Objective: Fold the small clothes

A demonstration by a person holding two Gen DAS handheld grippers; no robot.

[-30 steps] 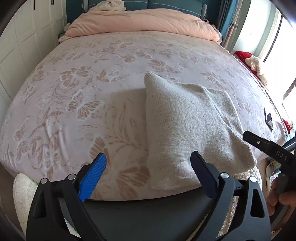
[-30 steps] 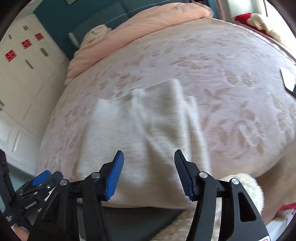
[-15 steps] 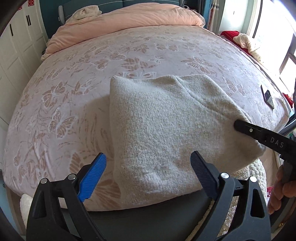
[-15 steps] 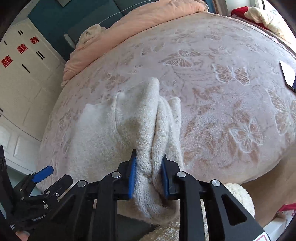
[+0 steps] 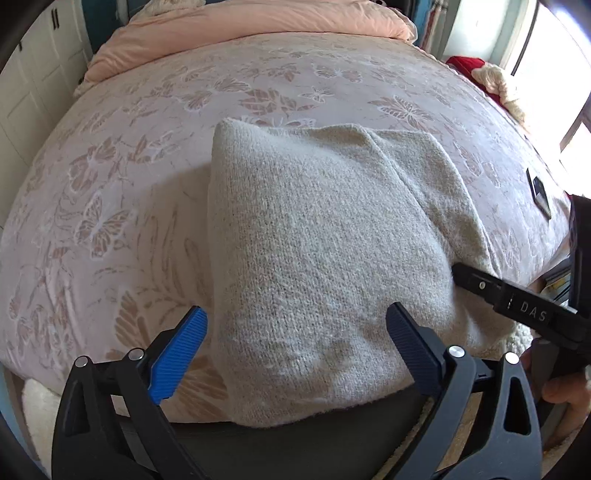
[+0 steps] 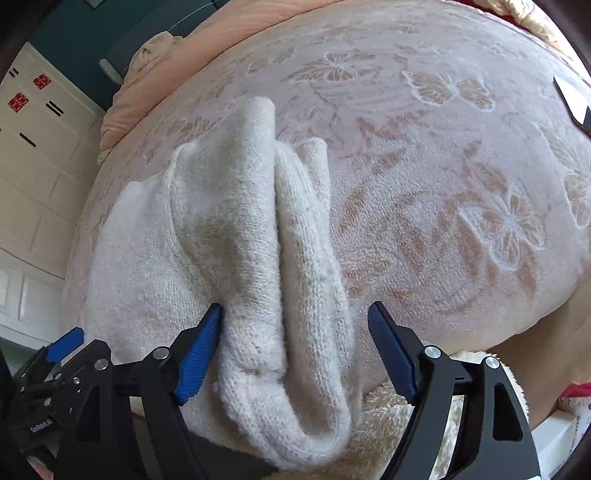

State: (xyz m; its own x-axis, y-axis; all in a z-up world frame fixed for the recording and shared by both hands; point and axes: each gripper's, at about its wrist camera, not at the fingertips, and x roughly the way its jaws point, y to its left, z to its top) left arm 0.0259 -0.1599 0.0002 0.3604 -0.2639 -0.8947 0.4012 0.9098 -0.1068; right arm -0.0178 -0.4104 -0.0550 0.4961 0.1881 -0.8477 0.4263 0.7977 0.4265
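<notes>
The cream knitted garment (image 5: 317,258) lies folded on the butterfly-patterned bedspread (image 5: 110,177), filling the middle and lower centre of the left wrist view, with its near edge hanging at the bottom of the bed. The left gripper (image 5: 295,343) hovers over that near edge, fingers spread wide, the bright blue pad (image 5: 177,360) at lower left and the darker one at lower right, neither touching the knit.

In the right wrist view the same garment (image 6: 236,258) bunches into two thick upright ridges running up the centre-left of the frame. The right gripper (image 6: 295,347) sits astride them, fingers apart: the left pad (image 6: 199,354) is just against the fabric, the right pad stands clear of it. From the left wrist view, one black finger of that gripper (image 5: 517,306) reaches in at right, its tip at the garment's edge.

A peach duvet (image 5: 258,22) lies across the top of the frame, and a small dark object (image 5: 538,192) rests at right on the bedspread.
</notes>
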